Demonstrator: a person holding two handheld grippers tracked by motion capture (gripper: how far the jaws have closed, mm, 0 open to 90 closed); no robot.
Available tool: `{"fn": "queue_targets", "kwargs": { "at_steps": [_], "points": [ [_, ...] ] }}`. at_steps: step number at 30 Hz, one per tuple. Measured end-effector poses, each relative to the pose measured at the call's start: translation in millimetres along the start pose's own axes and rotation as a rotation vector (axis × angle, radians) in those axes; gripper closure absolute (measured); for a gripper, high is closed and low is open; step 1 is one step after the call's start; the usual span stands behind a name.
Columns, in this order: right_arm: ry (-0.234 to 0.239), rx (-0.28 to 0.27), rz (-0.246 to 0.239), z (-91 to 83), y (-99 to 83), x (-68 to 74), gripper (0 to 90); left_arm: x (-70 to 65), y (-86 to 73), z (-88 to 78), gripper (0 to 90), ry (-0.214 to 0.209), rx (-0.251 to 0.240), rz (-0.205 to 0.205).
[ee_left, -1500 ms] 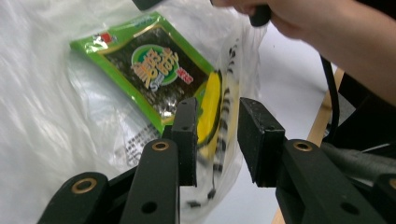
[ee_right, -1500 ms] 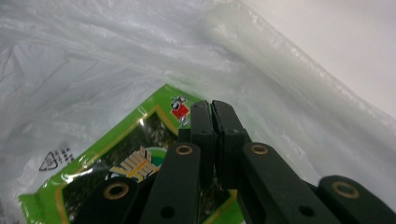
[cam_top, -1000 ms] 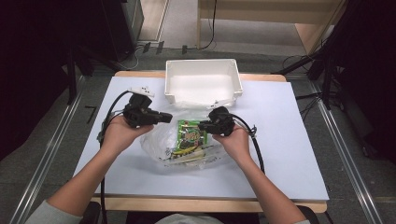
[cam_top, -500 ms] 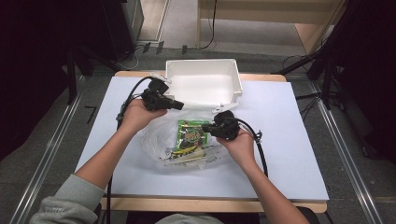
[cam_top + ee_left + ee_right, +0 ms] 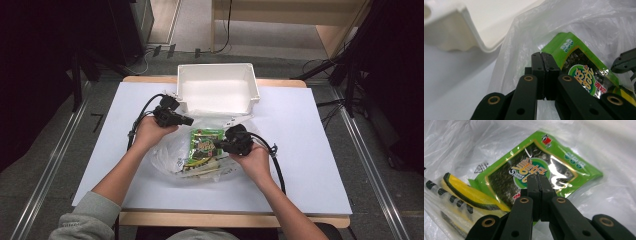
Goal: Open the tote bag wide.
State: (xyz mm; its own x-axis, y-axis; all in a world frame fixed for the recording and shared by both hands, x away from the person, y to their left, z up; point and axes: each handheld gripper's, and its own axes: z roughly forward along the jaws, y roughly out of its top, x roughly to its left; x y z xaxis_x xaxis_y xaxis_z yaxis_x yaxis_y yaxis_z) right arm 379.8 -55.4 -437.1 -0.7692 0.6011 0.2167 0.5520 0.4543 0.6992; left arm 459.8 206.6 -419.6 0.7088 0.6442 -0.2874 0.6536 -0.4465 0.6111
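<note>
Both claws, left (image 5: 543,75) and right (image 5: 539,195), pinched closed over crinkly clear bag (image 5: 170,157) (glossy green packet (image 5: 536,170) inside).

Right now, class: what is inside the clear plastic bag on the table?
Inside the clear plastic bag lie a green seaweed packet, a yellow sponge and a black-banded wrapped item. Anything beneath them is covered.

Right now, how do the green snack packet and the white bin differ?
The green snack packet lies flat inside the clear plastic bag; the white bin stands bare and empty behind it. The packet is small, glossy and printed; the bin is larger, plain and matte. Both rest on the white table.
</note>
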Motion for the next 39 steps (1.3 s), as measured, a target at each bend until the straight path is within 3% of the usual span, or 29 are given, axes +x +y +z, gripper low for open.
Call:
{"fn": "queue_targets", "kwargs": {
  "at_steps": [10,22,32,39],
  "points": [
    [0.013,0.023,-0.021,3.6,-10.6,11.6,90.0,8.3,-16.9,4.9,90.0,-0.010,-0.050,-0.024],
    [0.029,0.041,-0.039,7.6,-15.4,18.6,90.0,12.9,-20.8,13.8,89.8,0.050,-0.047,-0.013],
    [0.048,0.039,-0.051,4.8,-20.8,25.5,90.0,15.9,-24.3,18.8,88.8,0.050,-0.045,-0.026],
    [0.076,0.032,-0.066,-5.3,-29.4,38.6,90.0,15.3,-24.7,18.7,88.7,0.050,-0.039,-0.023]
  ]
}}
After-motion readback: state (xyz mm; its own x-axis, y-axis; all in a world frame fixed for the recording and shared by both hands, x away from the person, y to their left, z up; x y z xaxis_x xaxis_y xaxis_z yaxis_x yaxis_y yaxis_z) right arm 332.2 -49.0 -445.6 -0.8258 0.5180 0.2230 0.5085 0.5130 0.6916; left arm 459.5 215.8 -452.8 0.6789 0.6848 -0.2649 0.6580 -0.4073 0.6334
